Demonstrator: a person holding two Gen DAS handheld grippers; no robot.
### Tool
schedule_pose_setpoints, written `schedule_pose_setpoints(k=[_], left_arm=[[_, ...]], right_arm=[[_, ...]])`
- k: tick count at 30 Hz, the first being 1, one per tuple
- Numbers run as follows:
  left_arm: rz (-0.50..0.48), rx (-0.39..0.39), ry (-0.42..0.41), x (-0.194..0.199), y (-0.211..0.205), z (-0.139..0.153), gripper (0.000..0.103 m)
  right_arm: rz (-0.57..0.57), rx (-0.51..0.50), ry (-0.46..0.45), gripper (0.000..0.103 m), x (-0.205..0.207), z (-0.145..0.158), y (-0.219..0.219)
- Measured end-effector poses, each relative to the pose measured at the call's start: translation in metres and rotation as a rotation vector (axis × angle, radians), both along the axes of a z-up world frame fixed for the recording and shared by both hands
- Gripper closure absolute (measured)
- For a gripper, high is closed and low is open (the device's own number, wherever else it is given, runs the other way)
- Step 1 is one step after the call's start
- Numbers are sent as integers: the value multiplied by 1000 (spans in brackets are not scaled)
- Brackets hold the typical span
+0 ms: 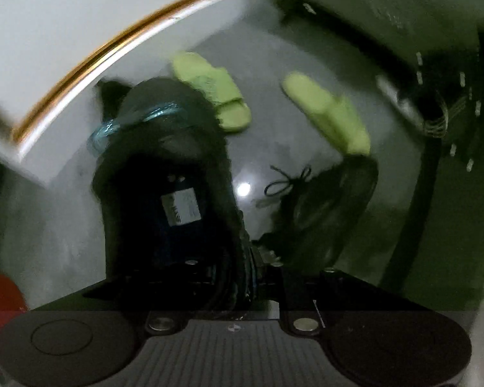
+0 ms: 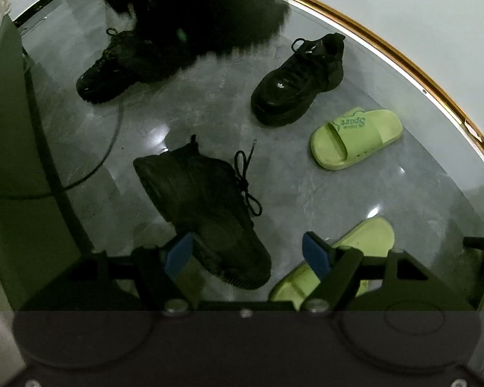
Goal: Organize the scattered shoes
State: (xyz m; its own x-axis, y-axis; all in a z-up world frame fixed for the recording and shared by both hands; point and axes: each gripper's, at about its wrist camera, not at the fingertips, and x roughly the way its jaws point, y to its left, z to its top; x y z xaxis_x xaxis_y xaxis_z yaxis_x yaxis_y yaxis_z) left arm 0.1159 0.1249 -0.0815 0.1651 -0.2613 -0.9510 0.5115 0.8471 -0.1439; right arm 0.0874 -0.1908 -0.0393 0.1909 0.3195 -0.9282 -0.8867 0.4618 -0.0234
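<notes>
In the left wrist view a black sneaker [image 1: 164,193] fills the space right in front of me. Its opening with a white label faces the camera. My left gripper [image 1: 242,267] is shut on it, fingertips hidden by the shoe. Beyond lie two green slippers [image 1: 213,90] [image 1: 329,113] and a black sneaker [image 1: 322,213]. In the right wrist view my right gripper [image 2: 247,254] is open, its blue pads [image 2: 177,254] on either side of a tipped black sneaker [image 2: 203,206]. One green slipper [image 2: 335,258] lies under the right finger, another [image 2: 355,138] farther off. Two black sneakers [image 2: 300,80] [image 2: 113,67] stand at the back.
A white wall with gold trim [image 2: 403,61] bounds the glossy grey tile floor [image 2: 306,193] on the right. Green furniture [image 2: 13,161] stands on the left, with a dark cable [image 2: 109,148] curving over the floor. A dark fuzzy mass [image 2: 209,16] hangs over the far sneakers.
</notes>
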Motion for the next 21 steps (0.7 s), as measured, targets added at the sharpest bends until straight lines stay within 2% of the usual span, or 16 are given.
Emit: schedule_pose_setpoints(k=[2,5,8,12,17,21], left_arm=[[41,11,41,-8,13,-22,87],[5,131,147,-13,17,-75,86],[-13,204,222,-14,19,-120,87],[34,163,273,-11,25,-135,86],[126,90,259,2,34,-117,87],[229,5,239,18,37,-121,87]], right_arm=[[0,-1,-1,29,-7,4,-2],[1,-1,-2,29,-9,7,-5],[1,-2,-2,29,-10,9,-7],[1,-2,-2,29,-11,11,-11],[2,-3,-2,29,-12,15,-16],[2,-4,-2,29,-13,17,-20]])
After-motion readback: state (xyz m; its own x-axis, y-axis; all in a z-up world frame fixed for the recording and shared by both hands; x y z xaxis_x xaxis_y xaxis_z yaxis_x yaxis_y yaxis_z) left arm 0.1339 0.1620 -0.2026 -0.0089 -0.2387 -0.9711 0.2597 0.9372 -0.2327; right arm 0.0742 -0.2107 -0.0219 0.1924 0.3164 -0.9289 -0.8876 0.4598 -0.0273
